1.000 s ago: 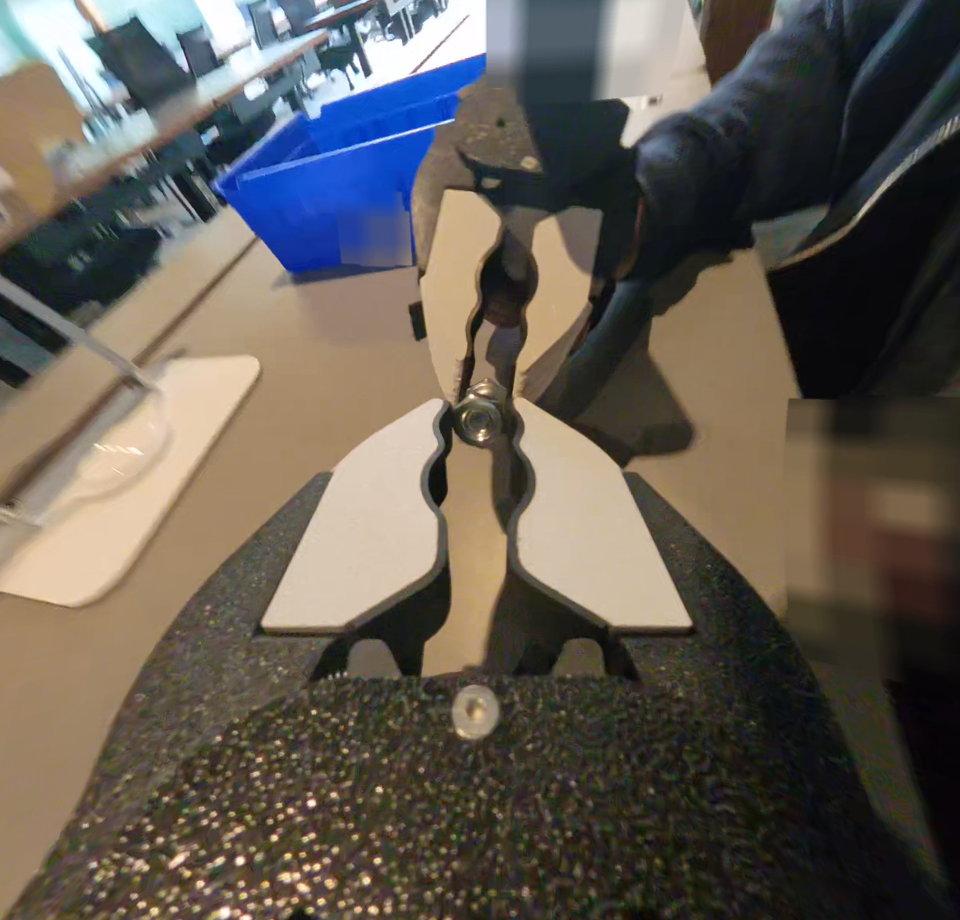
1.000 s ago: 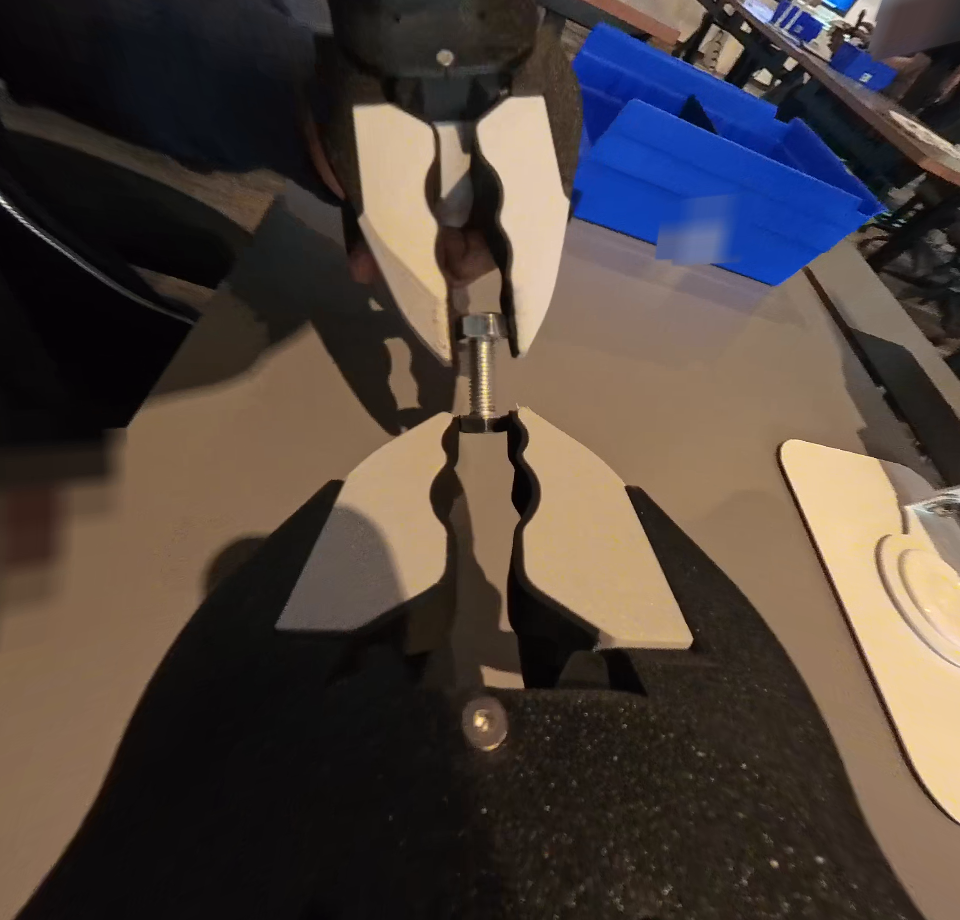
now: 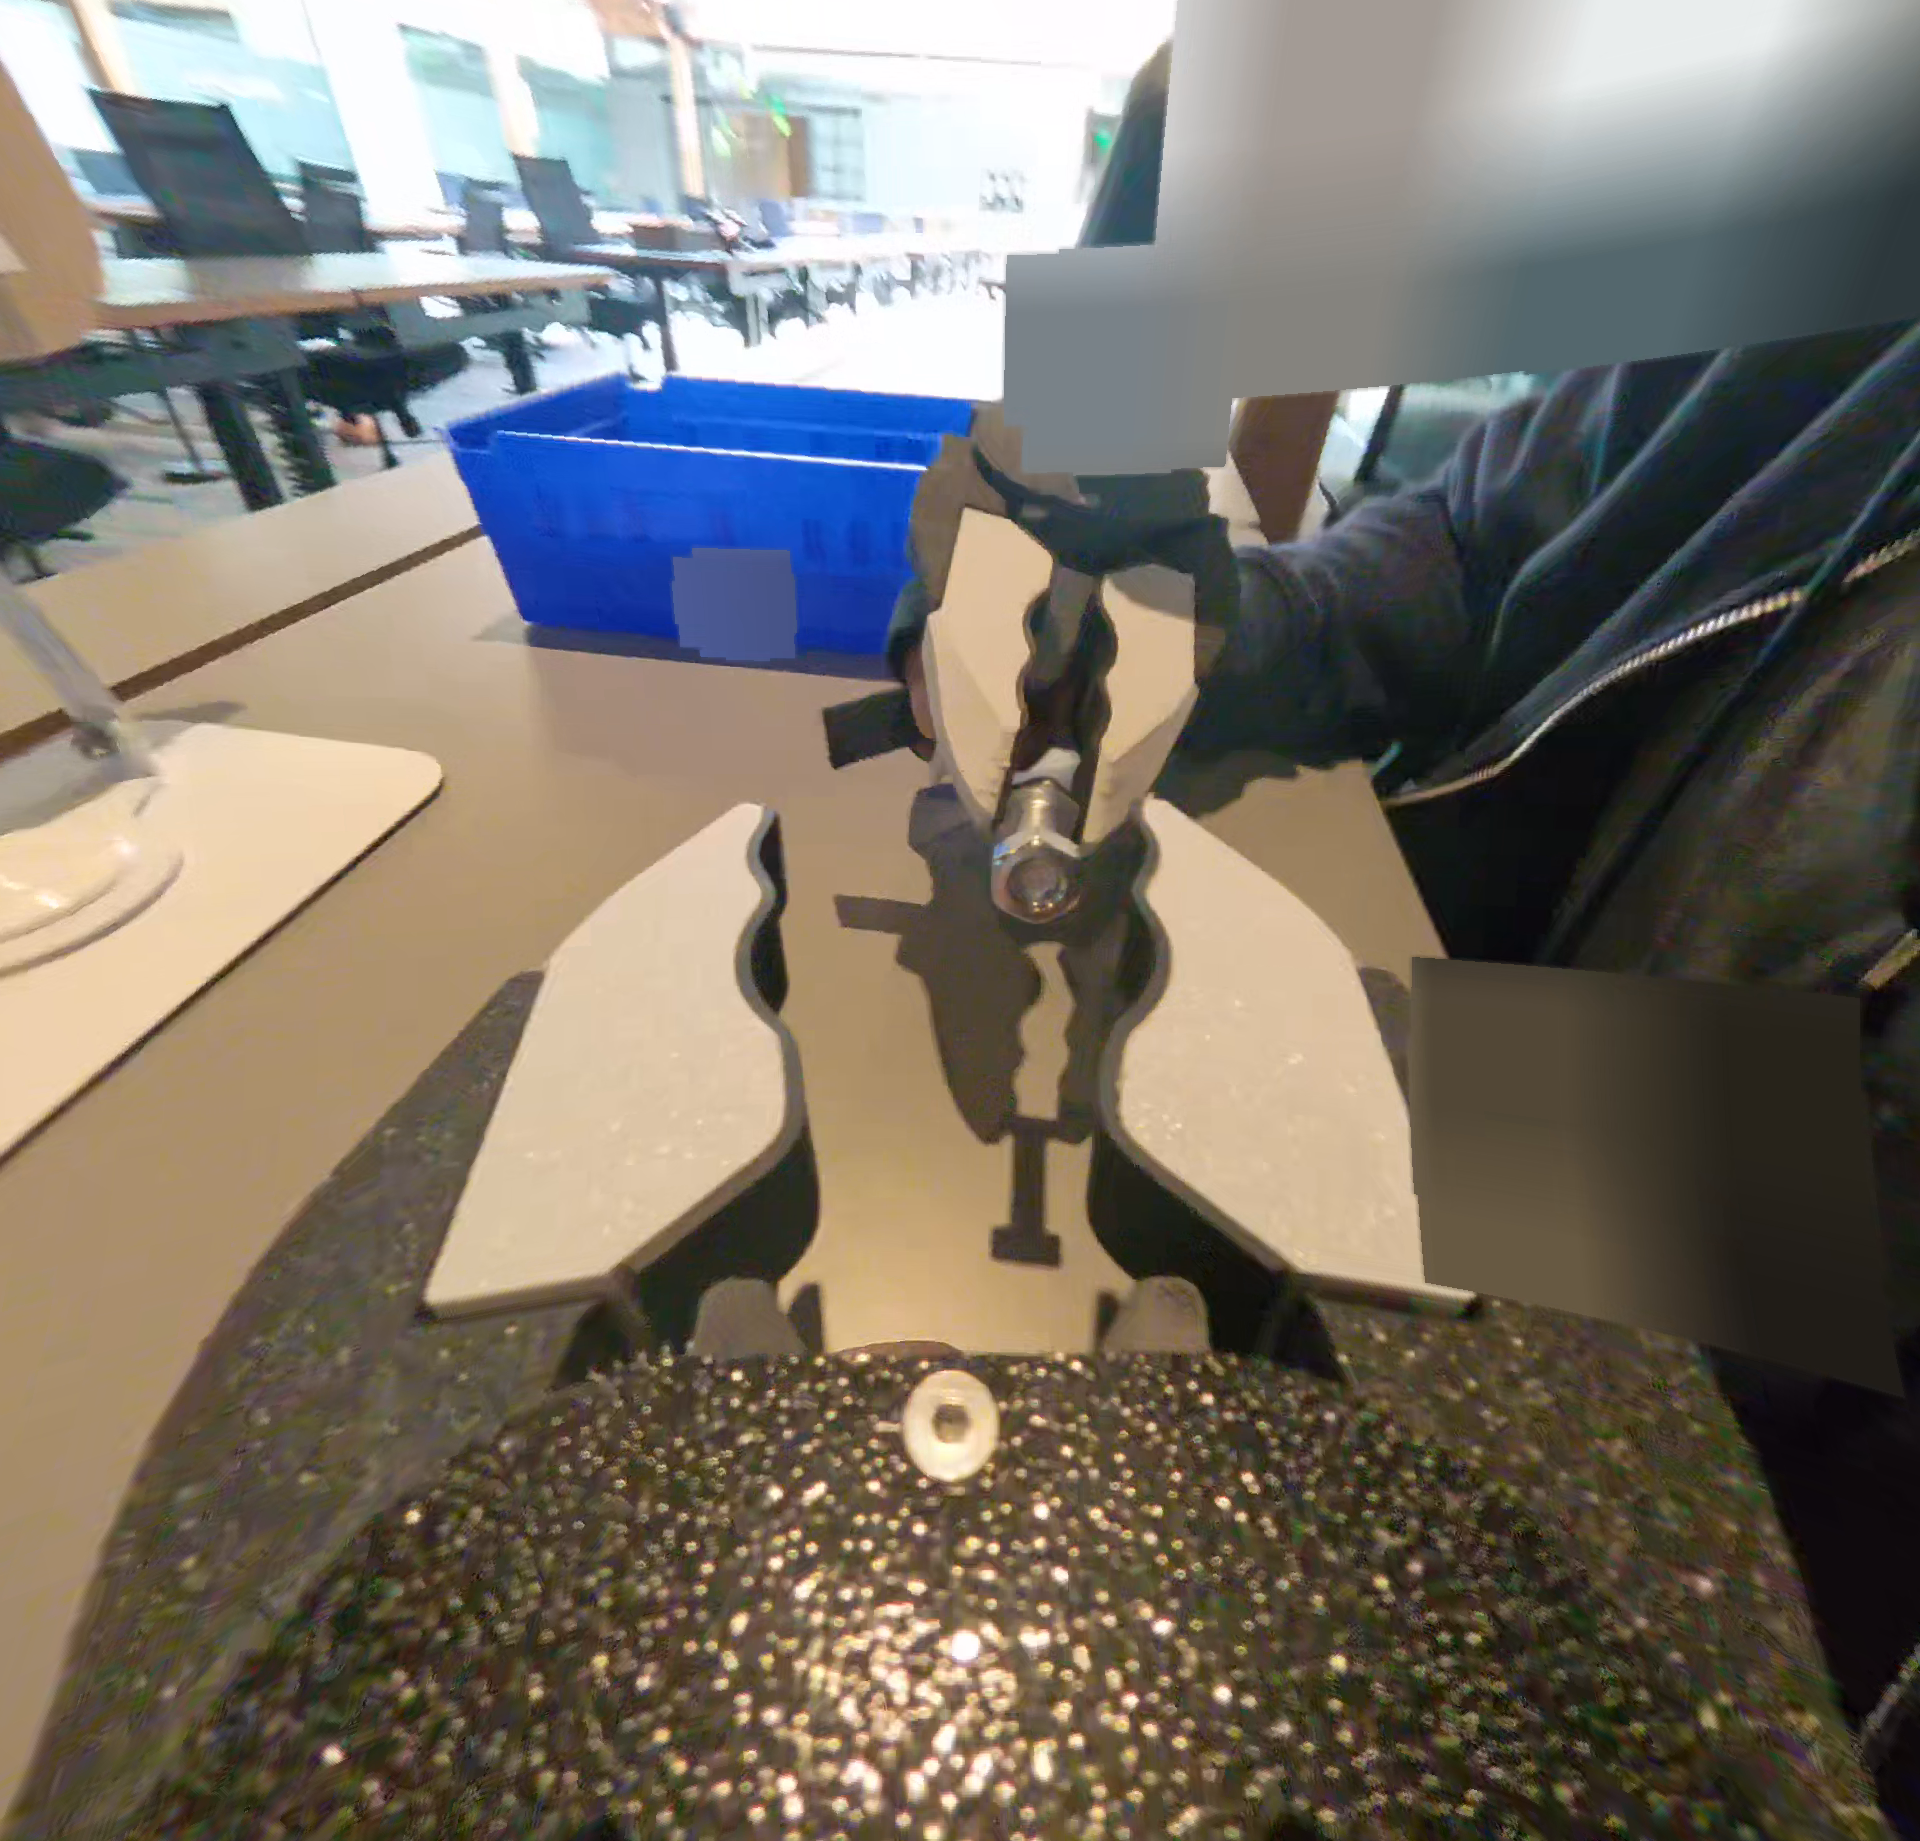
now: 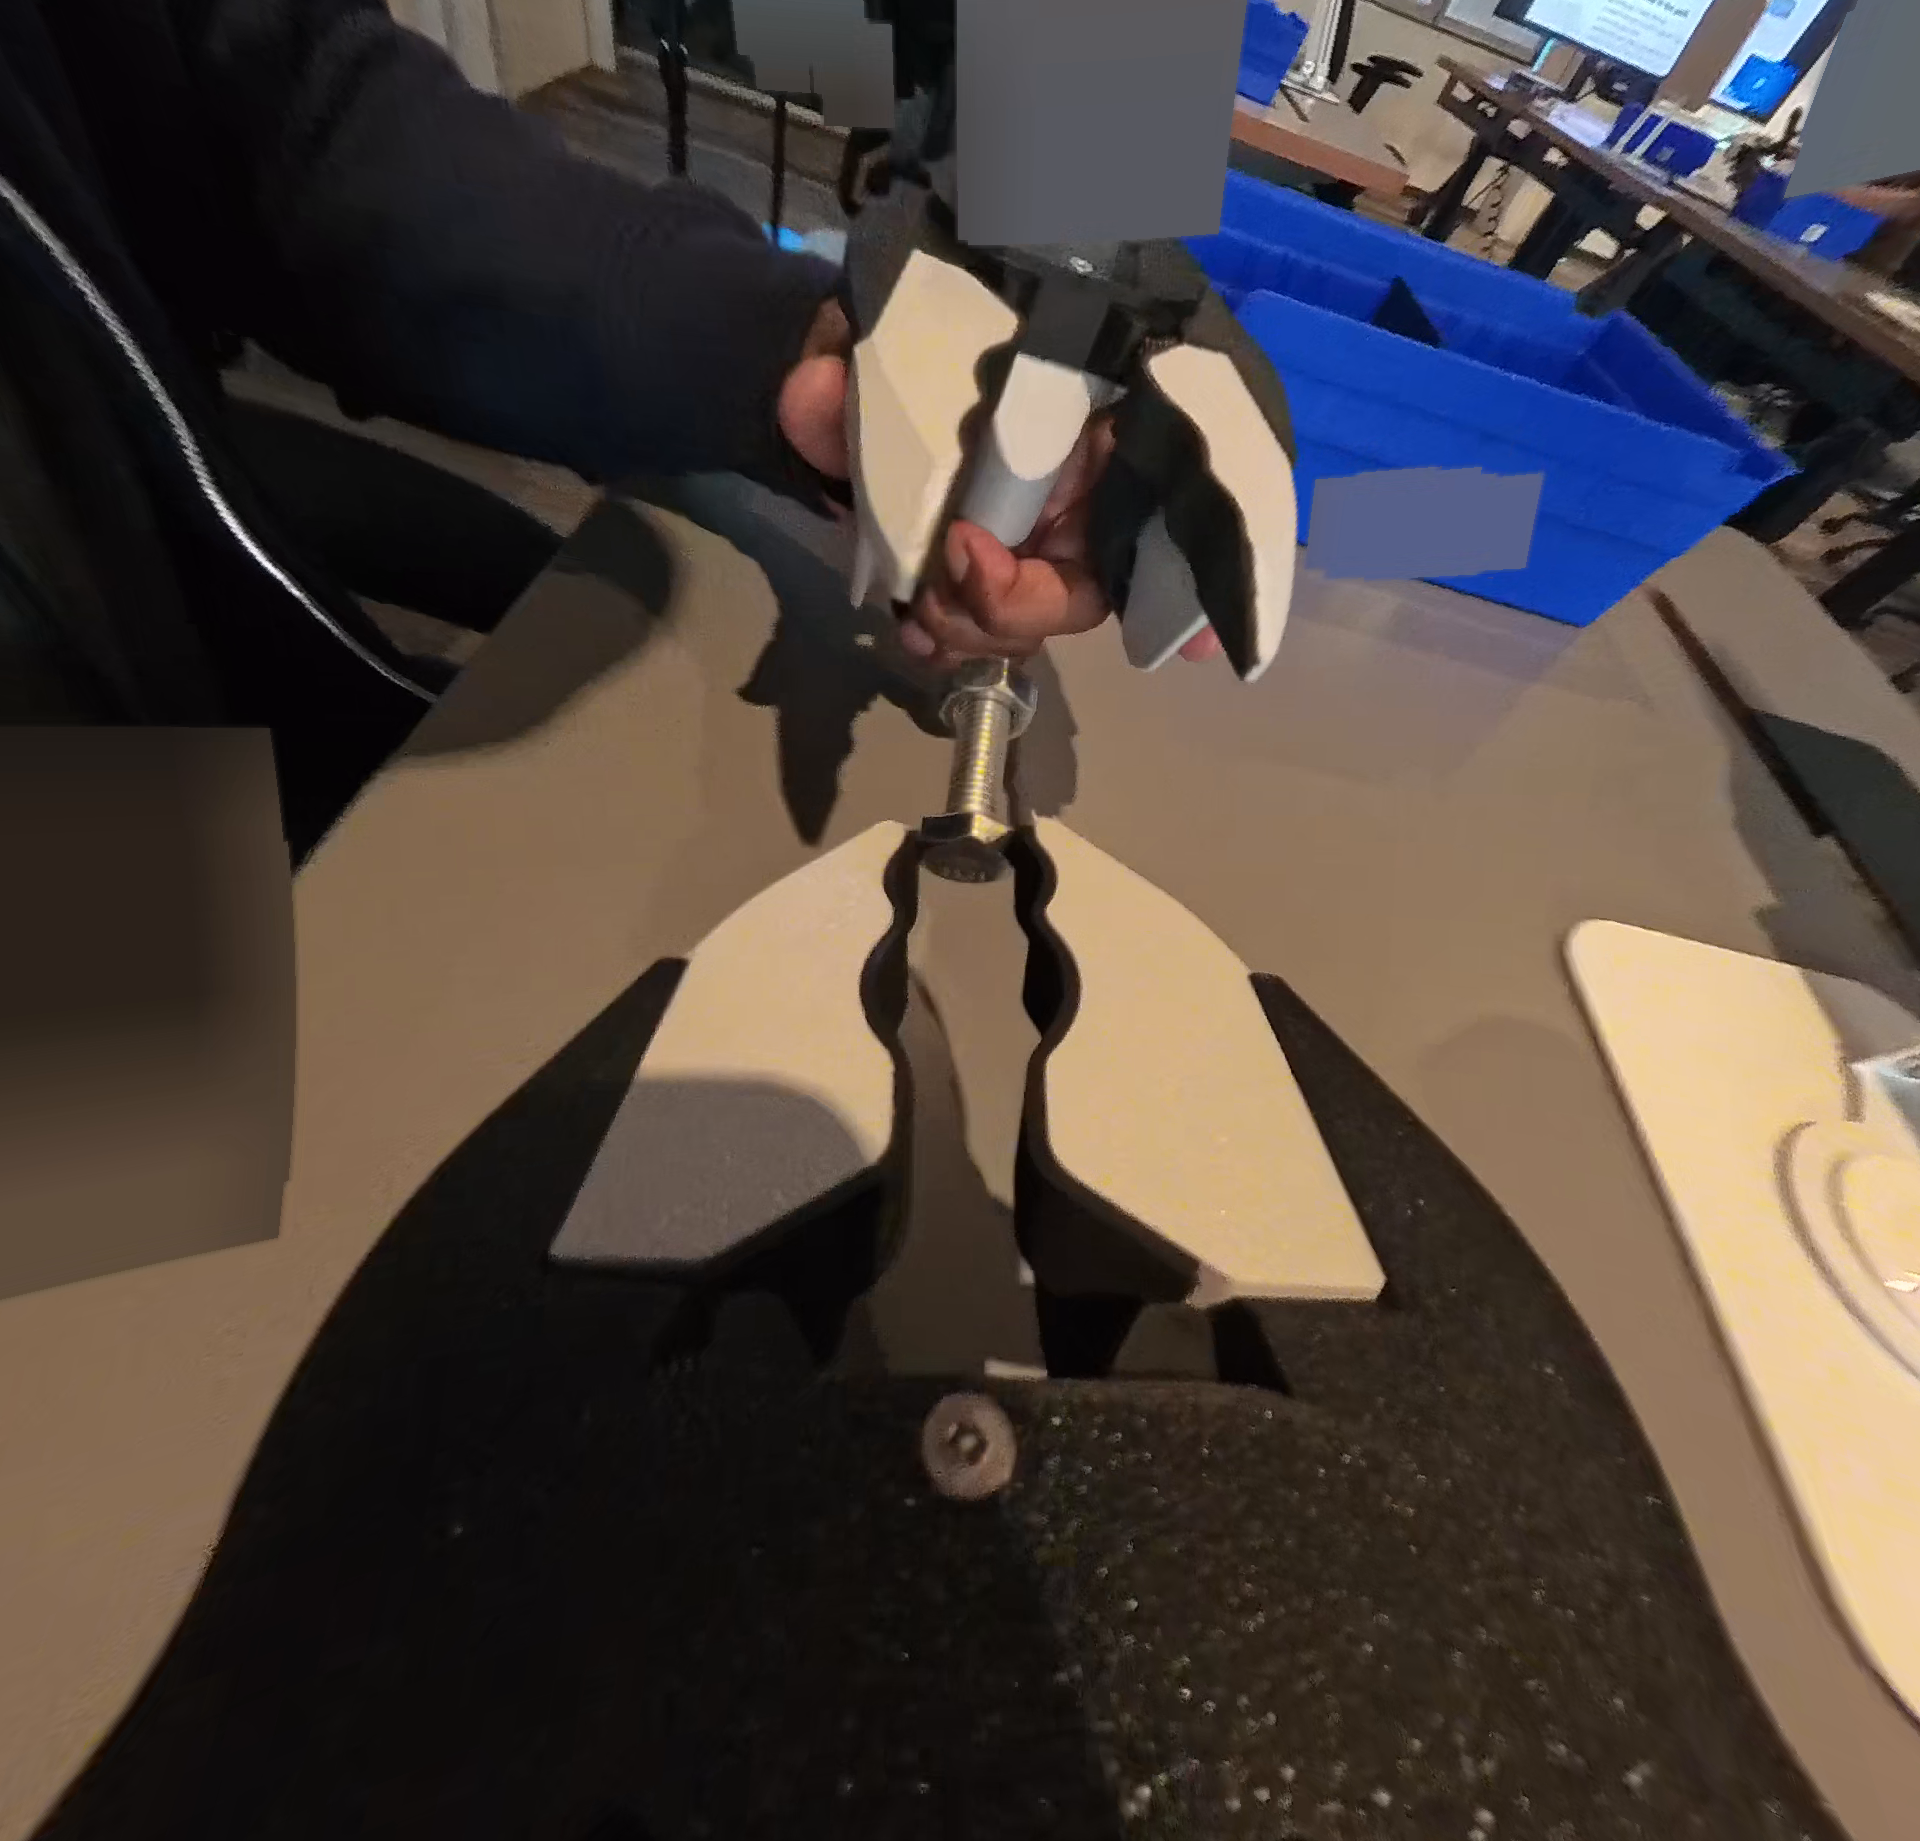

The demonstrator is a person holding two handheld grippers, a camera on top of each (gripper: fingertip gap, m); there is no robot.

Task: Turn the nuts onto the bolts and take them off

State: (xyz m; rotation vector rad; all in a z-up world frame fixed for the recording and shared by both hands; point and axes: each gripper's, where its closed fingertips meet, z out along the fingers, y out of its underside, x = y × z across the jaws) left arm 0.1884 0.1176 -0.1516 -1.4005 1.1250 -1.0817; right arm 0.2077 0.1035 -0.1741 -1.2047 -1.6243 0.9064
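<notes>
— Where's the bolt (image 4: pixel 975 775)?
— Its hex head is pinched at the right gripper's (image 4: pixel 966 841) tips, the hex nut (image 3: pixel 1031 872) on the far end.
— And the left gripper (image 3: pixel 951 835)?
— Jaws spread, empty, just short of the nut.

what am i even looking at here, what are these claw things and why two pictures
Each claw is a hand-held two-finger gripper with a camera looking along its fingers, so each picture is one gripper's own view, facing the other.

In the left view, the left gripper is open and holds nothing. In the right view, the right gripper pinches the head of a bolt, with a nut threaded near its far end.

On the grey table stand a blue bin and a pale board.
</notes>
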